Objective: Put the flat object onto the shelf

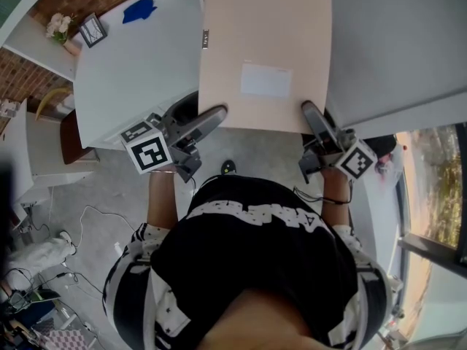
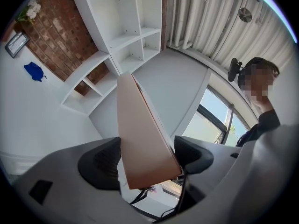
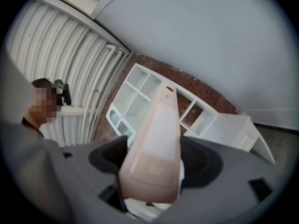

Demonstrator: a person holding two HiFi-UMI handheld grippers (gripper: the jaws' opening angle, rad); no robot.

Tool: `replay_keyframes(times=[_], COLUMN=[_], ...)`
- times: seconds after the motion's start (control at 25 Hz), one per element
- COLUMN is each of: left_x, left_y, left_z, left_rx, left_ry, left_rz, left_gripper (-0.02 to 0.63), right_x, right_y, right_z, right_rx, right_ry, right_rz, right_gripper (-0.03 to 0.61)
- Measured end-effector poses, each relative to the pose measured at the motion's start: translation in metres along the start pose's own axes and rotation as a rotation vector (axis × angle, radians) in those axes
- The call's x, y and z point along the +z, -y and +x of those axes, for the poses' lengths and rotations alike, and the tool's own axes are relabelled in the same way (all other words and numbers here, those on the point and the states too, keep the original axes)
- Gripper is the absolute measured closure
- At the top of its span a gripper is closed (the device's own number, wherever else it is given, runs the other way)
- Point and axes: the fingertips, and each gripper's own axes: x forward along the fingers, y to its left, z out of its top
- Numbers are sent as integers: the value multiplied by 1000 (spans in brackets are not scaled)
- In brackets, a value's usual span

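1. Head view: nearest to us, we are seeing our own black shirt (image 1: pixel 248 261), its white pattern filling the lower frame.
2. Just beyond it, we are holding the left gripper (image 1: pixel 213 115) and the right gripper (image 1: pixel 310 111) at the near edge of the flat object (image 1: pixel 266 35). It is a pale beige panel bearing a white label (image 1: pixel 266 80), and one gripper is sitting at each near corner.
3. The panel is being held up in front of us, and a white surface (image 1: pixel 131 71) with a blue thing (image 1: pixel 140 9) on it is showing to its left.
4. Left gripper view: the left gripper is clamping the flat object (image 2: pixel 140 139) edge-on, with a dark pad (image 2: pixel 100 162) pressing each face. Beyond it, a white shelf (image 2: pixel 131 27) with open compartments is standing against a brick wall (image 2: pixel 56 36), well apart from the panel.
5. Right gripper view: the right gripper is likewise closing on the flat object (image 3: pixel 156 148), whose labelled face is turned toward us between the jaws. The shelf (image 3: pixel 145 94) is showing behind it, and the panel is not resting on it.
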Motion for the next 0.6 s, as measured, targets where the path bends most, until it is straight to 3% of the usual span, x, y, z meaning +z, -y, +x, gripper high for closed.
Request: replay_keyframes(times=[0.6], left_x=[24], left_y=[-40], left_z=[1], left_rx=[-19], left_ry=[-19], left_rz=[-22], left_gripper=[261], right_x=[-4], right_y=[15], right_z=[40], right_rx=[-35], right_ry=[9], right_rz=[-2], right_gripper=[238])
